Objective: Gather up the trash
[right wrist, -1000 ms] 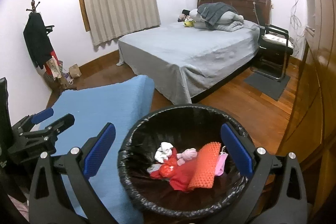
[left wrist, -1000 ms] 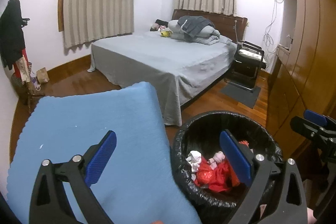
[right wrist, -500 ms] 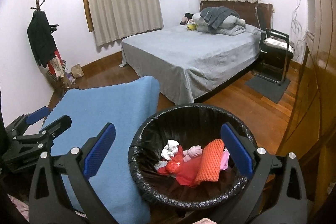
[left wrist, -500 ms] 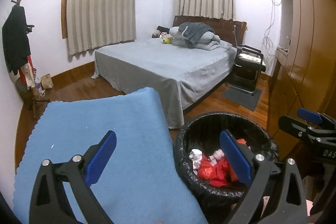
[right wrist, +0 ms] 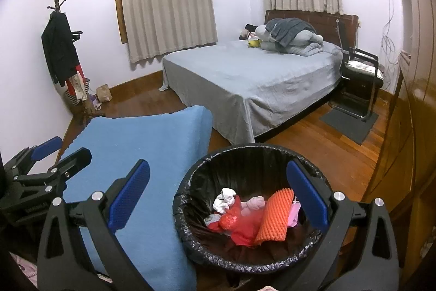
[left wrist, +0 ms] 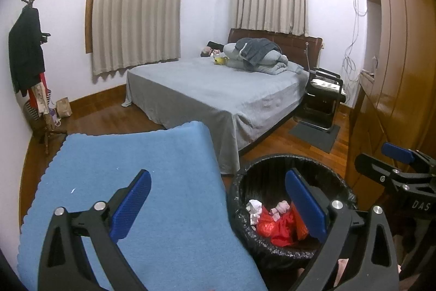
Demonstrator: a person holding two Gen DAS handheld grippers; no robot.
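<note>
A round bin with a black liner (right wrist: 190, 198) (left wrist: 272, 162) stands on the wood floor beside a blue-covered surface (right wrist: 152, 154) (left wrist: 130, 162). Inside lie red plastic (right wrist: 239, 225) (left wrist: 275, 225), an orange foam sleeve (right wrist: 275, 214), white crumpled paper (right wrist: 224, 199) (left wrist: 253, 206) and a pink scrap (right wrist: 293, 212). My right gripper (right wrist: 218, 195) hangs open above the bin with nothing in it. My left gripper (left wrist: 218, 205) is open and empty over the blue surface's edge and the bin's left rim. Each gripper shows at the edge of the other's view.
A bed with a grey sheet (right wrist: 250, 78) fills the middle of the room, bedding piled at its head. A black chair (right wrist: 359, 75) and dark mat (right wrist: 348, 122) sit to its right, wooden wardrobes (left wrist: 395, 72) along the right wall, a coat stand (right wrist: 62, 51) at left.
Both grippers have risen and drawn back a little, so the bin and blue surface sit lower and farther in both views. The trash in the bin has not moved.
</note>
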